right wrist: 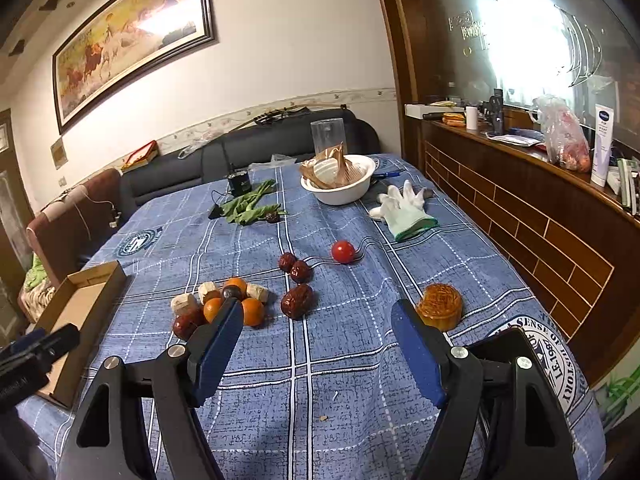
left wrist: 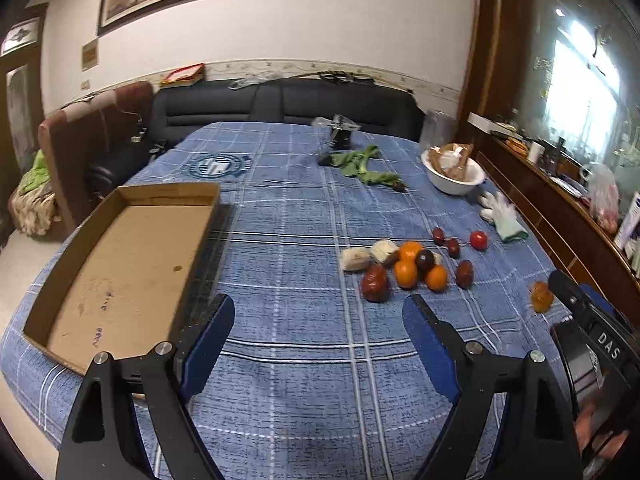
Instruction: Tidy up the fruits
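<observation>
White letters "DAS" are showing on the black body of the right gripper (left wrist: pixel 600 344) in the left wrist view. On the blue tablecloth (right wrist: pixel 340 360), a round white seal (right wrist: pixel 548 360) just right of the mooncake (right wrist: pixel 440 306) is reading in part "SENSE OF HISTORY" with "1898"; a like seal (right wrist: pixel 138 242) is lying far left of the mooncake, its words too small to read. The painting (right wrist: pixel 132 36) on the wall is carrying calligraphy too blurred to read

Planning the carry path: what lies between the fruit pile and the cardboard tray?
Only bare tablecloth between pile and tray, in the left wrist view.
</observation>
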